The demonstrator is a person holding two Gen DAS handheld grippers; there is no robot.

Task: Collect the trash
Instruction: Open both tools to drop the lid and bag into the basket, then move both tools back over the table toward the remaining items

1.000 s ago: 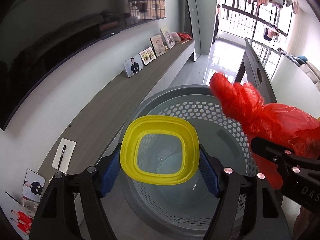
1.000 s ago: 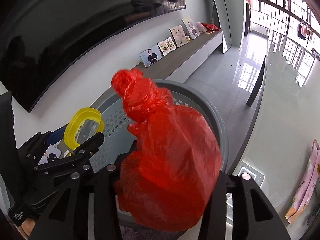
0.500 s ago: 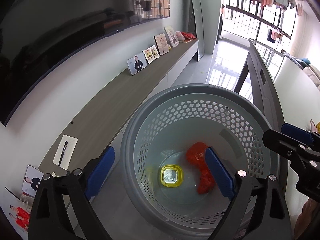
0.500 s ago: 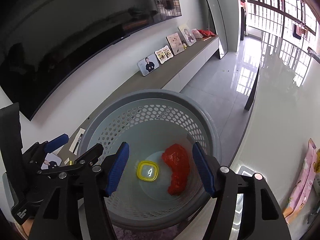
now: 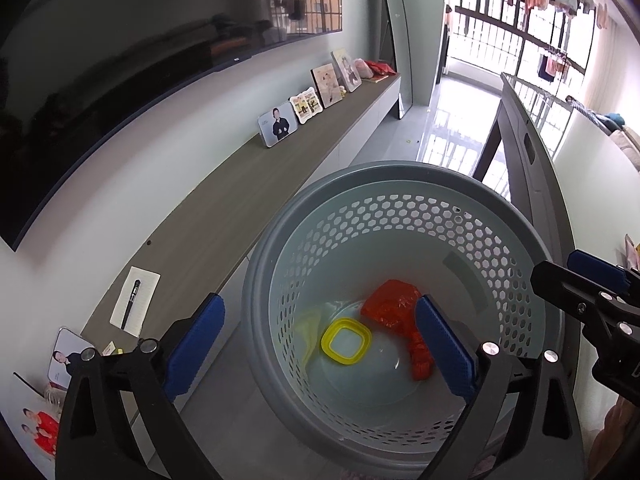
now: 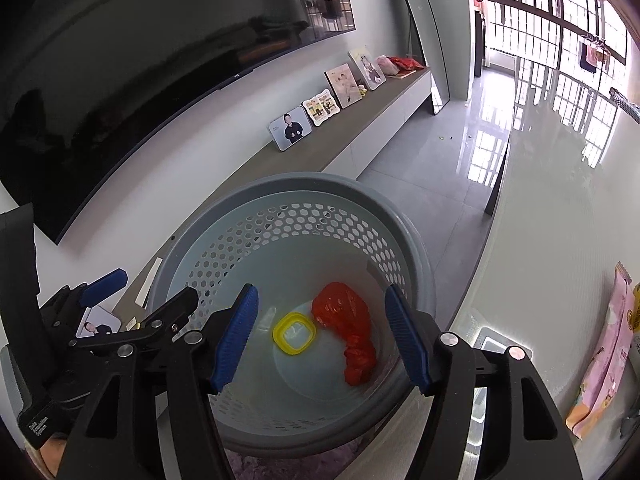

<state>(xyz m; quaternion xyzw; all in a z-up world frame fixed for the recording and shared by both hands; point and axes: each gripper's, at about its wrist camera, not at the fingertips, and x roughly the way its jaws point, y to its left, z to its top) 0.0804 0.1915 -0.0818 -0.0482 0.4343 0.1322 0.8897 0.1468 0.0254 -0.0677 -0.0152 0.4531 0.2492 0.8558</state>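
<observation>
We count two grippers, the left gripper (image 5: 318,338) and the right gripper (image 6: 322,330), each with two blue-padded fingers standing apart with nothing between them; the left one's jaws are opening. Below them stands one grey perforated basket (image 5: 400,216). Down inside it, beneath the fingertips, lie two pieces of trash: one yellow-rimmed container (image 5: 346,342) and one red plastic bag (image 5: 400,320). Ahead of the grippers, along the wooden shelf (image 5: 248,208), we count four framed photographs, the nearest one (image 5: 278,124). To the left of the left gripper lie one sheet of paper (image 5: 138,300) and one pen (image 5: 131,304) on it.
</observation>
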